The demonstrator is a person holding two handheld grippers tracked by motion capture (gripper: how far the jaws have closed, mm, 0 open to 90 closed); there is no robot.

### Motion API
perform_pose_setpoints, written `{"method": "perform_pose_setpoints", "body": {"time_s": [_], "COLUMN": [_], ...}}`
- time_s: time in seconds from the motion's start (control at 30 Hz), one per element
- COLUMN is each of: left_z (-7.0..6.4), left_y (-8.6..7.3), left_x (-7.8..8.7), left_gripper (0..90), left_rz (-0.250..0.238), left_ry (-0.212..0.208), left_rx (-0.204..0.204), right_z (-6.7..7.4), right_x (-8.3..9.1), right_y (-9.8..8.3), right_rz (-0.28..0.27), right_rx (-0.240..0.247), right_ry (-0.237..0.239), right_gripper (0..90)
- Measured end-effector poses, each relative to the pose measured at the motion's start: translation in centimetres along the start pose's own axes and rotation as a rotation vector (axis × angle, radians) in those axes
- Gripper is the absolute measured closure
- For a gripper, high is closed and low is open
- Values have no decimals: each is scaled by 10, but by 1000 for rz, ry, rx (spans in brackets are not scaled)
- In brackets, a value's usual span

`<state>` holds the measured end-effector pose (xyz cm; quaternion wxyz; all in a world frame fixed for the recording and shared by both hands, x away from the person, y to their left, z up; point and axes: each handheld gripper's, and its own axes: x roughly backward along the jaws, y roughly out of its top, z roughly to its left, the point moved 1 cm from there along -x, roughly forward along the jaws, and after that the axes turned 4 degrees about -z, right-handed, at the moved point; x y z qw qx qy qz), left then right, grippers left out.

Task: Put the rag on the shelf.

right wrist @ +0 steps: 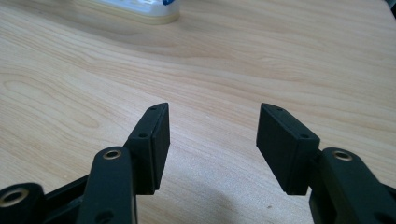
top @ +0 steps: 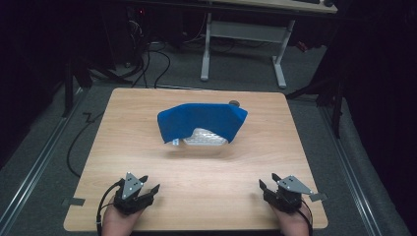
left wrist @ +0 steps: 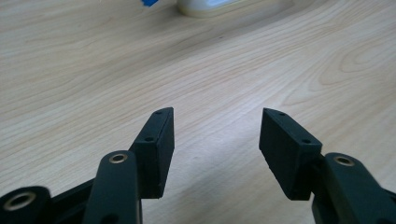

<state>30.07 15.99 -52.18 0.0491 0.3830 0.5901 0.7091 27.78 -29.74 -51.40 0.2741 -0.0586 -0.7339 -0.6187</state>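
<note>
A deep blue cloth (top: 202,119) is seen draped over a pale, whitish translucent plastic container (top: 205,138), whose cream-white base (right wrist: 140,10) is shown beyond the jaws in the right gripper view. Both are carried by a light beech-coloured wooden table (top: 206,196) marked with a wavy brown grain pattern. Nearer than the cloth, at the table's near edge, a matt black left gripper (top: 149,190) and a matt black right gripper (top: 268,183) are found, each topped by a grey three-cornered plate, brass-coloured rivets being set in the jaws.
</note>
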Motion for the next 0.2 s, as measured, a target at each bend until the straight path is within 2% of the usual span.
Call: {"method": "perform_pose_setpoints", "body": {"time_s": [0.2], "left_z": [3], "left_y": [-1], "left_x": [-2], "left_gripper": [458], "left_rz": [2], "left_ry": [3], "left_rx": [12], "right_z": [1], "right_x": [-2], "right_y": [2], "right_rz": [-11], "right_rx": [-4], "right_ry": [3], "right_gripper": [444]}}
